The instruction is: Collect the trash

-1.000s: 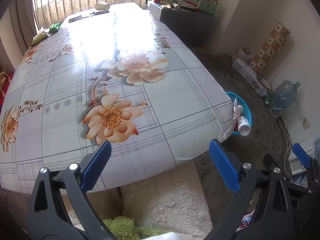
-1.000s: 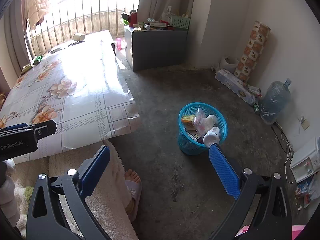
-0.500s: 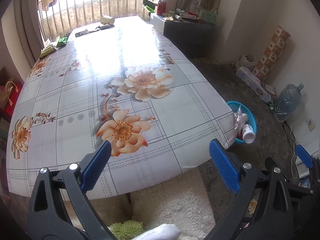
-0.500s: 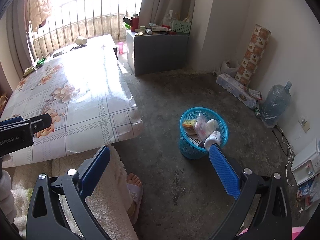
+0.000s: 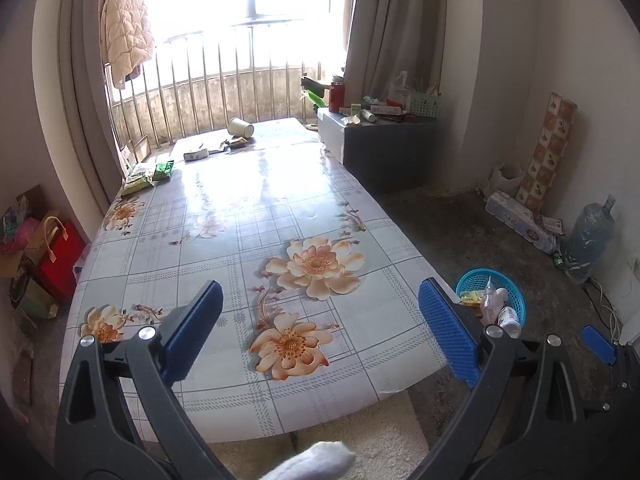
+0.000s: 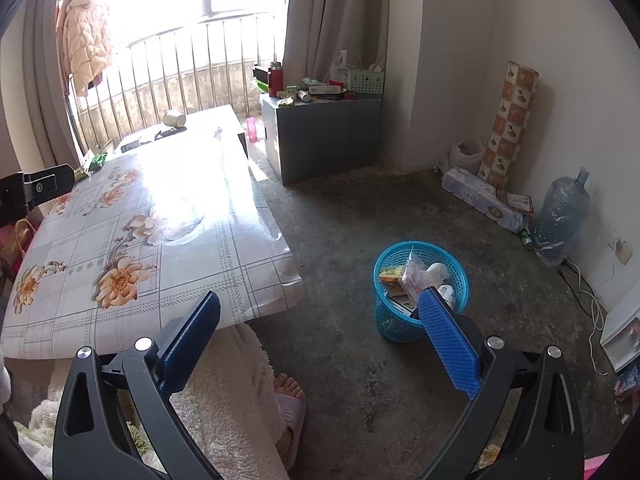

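Change: both cameras have tilted up since a second ago; the window, the railing and the far end of the table now show, and the table's near edge sits lower between the left fingers.
Left gripper: its two blue-padded fingers are spread wide with nothing between them, over the near end of the long table with a glossy flower-print cloth.
Far beyond the left fingers: one tipped paper cup, two green packets and one flat grey wrapper lie at the table's far end.
Right gripper: released too, two fingers wide apart, empty, above bare concrete floor.
Trash: one round blue plastic mesh basket stands on the floor just behind the right finger's tip, holding a white bottle, a clear bag and a yellow packet.
Right of the fingers: one large blue water jug by the wall.
Writing: none legible.
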A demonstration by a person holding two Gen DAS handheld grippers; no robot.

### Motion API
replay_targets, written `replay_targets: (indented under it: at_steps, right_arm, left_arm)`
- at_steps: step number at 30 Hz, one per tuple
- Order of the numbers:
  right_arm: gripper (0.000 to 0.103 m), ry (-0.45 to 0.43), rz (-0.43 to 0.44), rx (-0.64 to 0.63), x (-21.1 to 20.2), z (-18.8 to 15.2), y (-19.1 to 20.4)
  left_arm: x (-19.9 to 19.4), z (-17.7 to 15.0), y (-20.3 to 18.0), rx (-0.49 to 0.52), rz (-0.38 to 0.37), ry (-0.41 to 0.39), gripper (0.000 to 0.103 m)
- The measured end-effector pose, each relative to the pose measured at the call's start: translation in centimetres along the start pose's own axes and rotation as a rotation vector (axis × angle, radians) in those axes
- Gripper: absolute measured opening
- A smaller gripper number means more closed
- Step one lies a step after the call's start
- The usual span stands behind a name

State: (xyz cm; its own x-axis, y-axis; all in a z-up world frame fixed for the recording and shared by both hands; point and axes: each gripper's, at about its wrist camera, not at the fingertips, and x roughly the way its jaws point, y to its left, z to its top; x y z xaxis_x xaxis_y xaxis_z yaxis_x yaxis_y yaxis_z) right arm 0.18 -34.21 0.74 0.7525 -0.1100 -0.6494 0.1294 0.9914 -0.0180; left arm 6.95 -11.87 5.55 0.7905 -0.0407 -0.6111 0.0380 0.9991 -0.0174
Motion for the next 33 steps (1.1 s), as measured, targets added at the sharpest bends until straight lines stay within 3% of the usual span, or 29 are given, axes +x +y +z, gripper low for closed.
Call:
replay_targets:
  at_steps: [17,21,33]
  right_arm:
    - [0.097,-0.072,0.007,0.03,-2.3,0.5,-0.7]
    - [0.097,-0.065,-0.004,0.029,-2.2,0.2,-0.8]
    - [0.097,0.065,-0.053,0.032,0.4,-2.3,-2.1]
  left_arm:
    - [-2.9,1.1,-0.3,0.004,-0.003,-0.063,0.094]
    - [-1.8,0.5,-0.5,0.006,-0.031,-0.017,0.094]
    - [4.8,-4.3,-2.9,0.008,-0.15,0.251,0.094]
